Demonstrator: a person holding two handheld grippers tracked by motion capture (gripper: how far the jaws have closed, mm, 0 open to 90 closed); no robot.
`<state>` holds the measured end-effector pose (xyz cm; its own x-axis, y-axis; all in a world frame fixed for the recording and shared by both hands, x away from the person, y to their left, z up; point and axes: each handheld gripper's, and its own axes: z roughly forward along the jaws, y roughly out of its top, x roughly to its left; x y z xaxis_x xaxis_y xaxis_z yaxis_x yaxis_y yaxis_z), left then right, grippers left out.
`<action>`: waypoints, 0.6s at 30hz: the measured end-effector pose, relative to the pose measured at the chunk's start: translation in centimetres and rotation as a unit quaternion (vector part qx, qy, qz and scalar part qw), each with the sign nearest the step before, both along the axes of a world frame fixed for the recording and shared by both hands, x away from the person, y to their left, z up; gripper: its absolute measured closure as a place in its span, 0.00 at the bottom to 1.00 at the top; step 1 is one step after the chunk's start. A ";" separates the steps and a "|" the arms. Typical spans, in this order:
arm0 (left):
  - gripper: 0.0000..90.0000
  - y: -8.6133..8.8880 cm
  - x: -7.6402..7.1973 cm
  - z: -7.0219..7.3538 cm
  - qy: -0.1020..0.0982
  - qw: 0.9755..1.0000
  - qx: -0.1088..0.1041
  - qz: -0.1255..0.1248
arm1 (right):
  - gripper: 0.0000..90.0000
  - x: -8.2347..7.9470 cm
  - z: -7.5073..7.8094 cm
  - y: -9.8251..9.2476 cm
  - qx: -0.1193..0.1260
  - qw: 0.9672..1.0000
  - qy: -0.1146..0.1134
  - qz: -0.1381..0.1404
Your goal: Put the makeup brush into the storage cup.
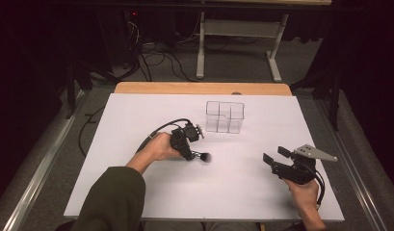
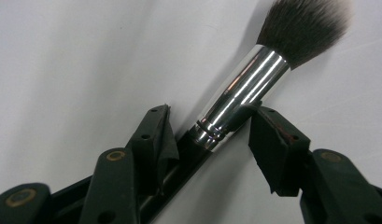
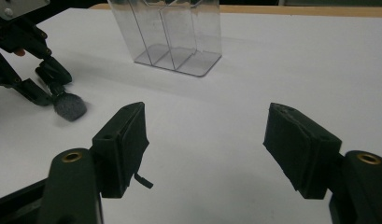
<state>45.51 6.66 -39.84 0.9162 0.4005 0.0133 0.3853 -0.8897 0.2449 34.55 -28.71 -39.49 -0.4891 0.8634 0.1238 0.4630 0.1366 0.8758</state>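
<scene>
Right gripper (image 1: 273, 159): held low at the near right of the white table (image 1: 137, 192); its jaws are spread wide, with nothing between them, as is seen plainly in the right gripper view (image 3: 205, 140).
Right hand (image 1: 304, 192): wrapped around the gripper body from below, a black cable looped beside it.
Left gripper (image 1: 193, 155): set down on the table left of centre and pointed toward the right; its jaws are partly drawn in around the makeup brush, one on each side.
Left gripper pads (image 2: 272, 140): the right pad is seen touching the silver ferrule; the left pad stands just beside the black handle, and whether it presses cannot be told.
Makeup brush (image 2: 244, 93): laid flat on the table between the left jaws, the dark bristle head pointing away from the hand; the head (image 1: 205, 157) is seen just past the jaw tips in the high view.
Left hand (image 1: 158, 147): closed on the gripper body, a dark green sleeve behind it.
Clear organiser (image 1: 225, 117): stood upright farther back, divided into compartments, well apart from the brush and both grippers.
</scene>
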 end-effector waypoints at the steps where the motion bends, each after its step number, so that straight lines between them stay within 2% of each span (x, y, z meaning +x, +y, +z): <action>1: 0.55 0.0 0.0 0.0 0.001 1.000 0.000 0.001 | 0.35 0.0 0.0 0.0 0.000 1.000 0.000 0.000; 18: 0.68 0.2 -0.1 0.1 0.003 1.000 -0.005 0.013 | 0.35 0.0 0.0 0.0 -0.001 1.000 0.001 0.001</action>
